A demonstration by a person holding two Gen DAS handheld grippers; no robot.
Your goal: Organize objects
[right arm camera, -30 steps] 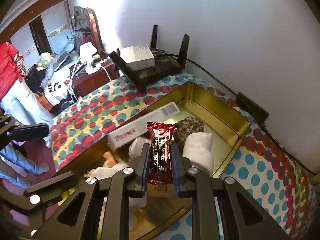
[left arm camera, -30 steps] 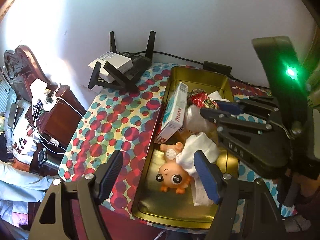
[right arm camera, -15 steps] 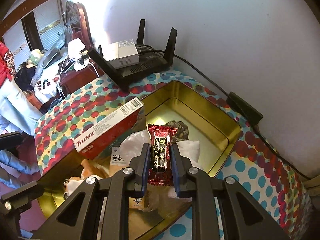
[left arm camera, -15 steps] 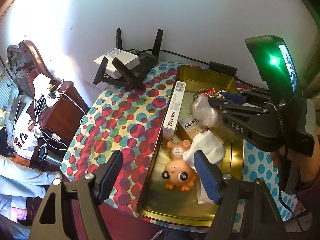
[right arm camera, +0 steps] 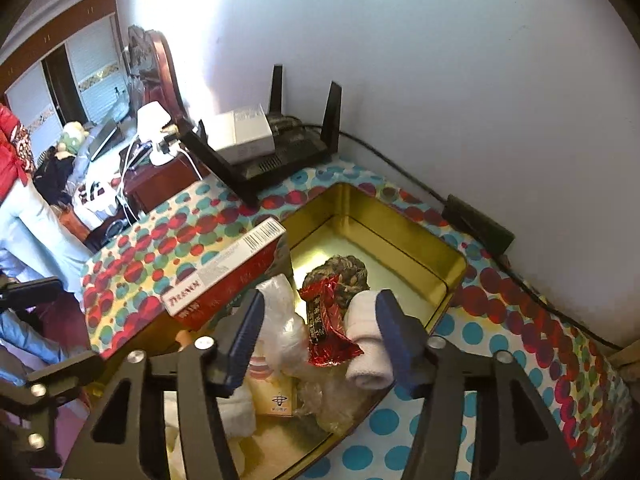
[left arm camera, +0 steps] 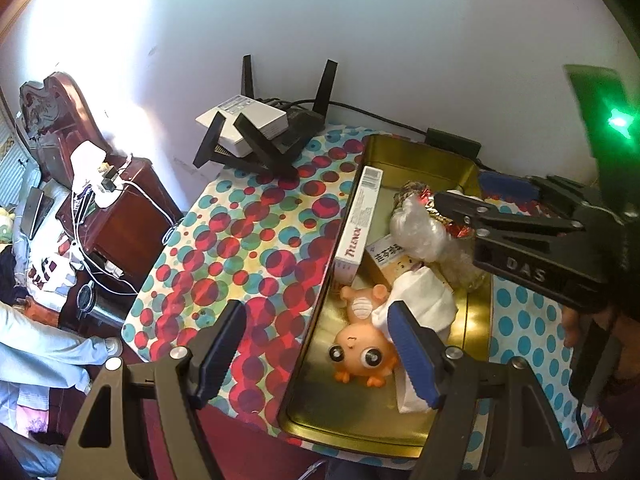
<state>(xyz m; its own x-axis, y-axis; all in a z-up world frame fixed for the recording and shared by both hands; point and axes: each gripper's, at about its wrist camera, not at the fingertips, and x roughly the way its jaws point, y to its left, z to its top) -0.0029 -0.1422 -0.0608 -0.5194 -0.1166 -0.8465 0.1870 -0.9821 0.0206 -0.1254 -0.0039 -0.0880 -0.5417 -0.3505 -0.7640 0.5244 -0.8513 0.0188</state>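
A gold tin (left arm camera: pixel 400 152) (right arm camera: pixel 400 224) stands on the dotted tablecloth. It holds a Tylenol box (left arm camera: pixel 360 224) (right arm camera: pixel 224 272), an orange toy (left arm camera: pixel 364 352), a rolled white cloth (left arm camera: pixel 424 304) (right arm camera: pixel 366 340), a clear plastic bag (left arm camera: pixel 416 228) (right arm camera: pixel 284 320), a small yellow box (left arm camera: pixel 386 256) and a woven ball (right arm camera: pixel 344 272). My right gripper (right arm camera: pixel 320 340) (left arm camera: pixel 468 196) hovers over the pile, its jaws opening. A red candy wrapper (right arm camera: pixel 326 320) lies between them, clear of both pads. My left gripper (left arm camera: pixel 316 354) stands open over the tin's near left wall, holding nothing.
A black router (left arm camera: pixel 272 140) (right arm camera: pixel 272 156) with a white box on top sits at the table's far end by the wall. A cable and a black adapter (right arm camera: pixel 480 224) run along the wall. A wooden nightstand (left arm camera: pixel 120 216) stands left of the table. A person in a red jacket (right arm camera: pixel 8 152) stands far left.
The right gripper's jaws have parted and let go of the red candy wrapper, which now rests on the pile in the tin. The left gripper is as wide as before.
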